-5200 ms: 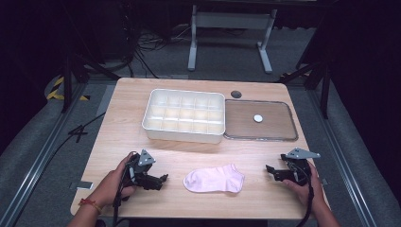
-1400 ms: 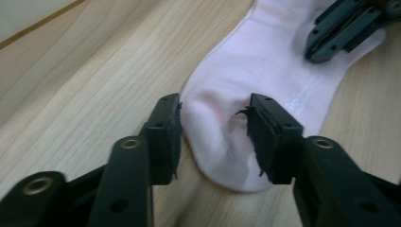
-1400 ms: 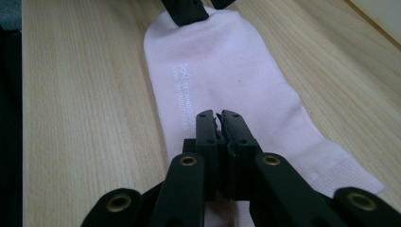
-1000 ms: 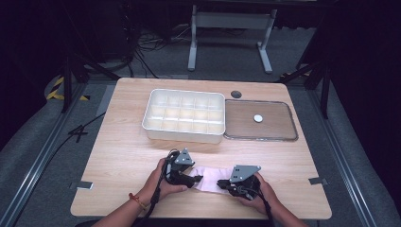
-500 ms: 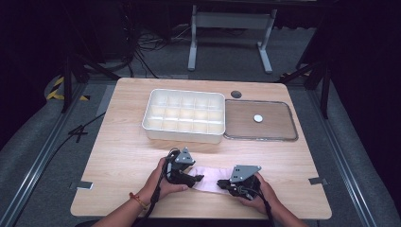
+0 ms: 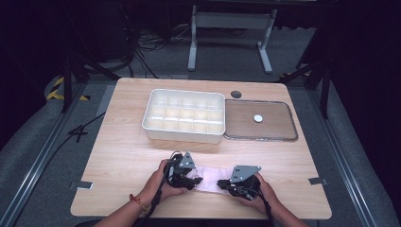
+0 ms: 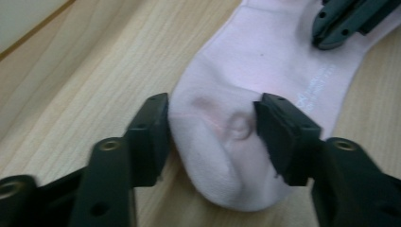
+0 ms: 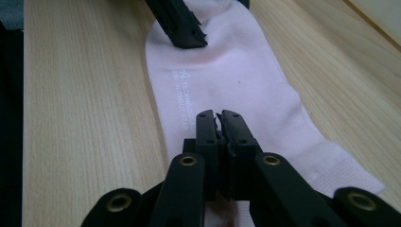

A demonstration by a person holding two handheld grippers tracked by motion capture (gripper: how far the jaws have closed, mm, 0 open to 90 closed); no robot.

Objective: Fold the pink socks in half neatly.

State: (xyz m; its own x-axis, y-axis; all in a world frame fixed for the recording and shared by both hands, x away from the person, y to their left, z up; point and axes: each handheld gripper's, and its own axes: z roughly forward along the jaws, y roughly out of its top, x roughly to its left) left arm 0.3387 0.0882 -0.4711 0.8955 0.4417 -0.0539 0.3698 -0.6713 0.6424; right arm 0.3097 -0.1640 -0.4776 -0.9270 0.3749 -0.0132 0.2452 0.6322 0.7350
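Note:
A pale pink sock lies flat near the table's front edge, between my two grippers. In the left gripper view its toe end sits between the jaws of my left gripper. Those jaws have just been closing, and both pads touch the sock's sides, where the fabric puckers. My right gripper is shut, its tips resting on the sock near the cuff. Whether it pinches fabric I cannot tell. From above, the left gripper and the right gripper face each other across the sock.
A white compartment tray stands at the table's middle back. Beside it to the right lies a flat brown lid with a small white disc on it. A dark round hole sits behind them. Bare wood lies left and right of the hands.
Since the oldest frame both hands have come in from the table's sides onto the sock. Over the last second the hands have stayed put.

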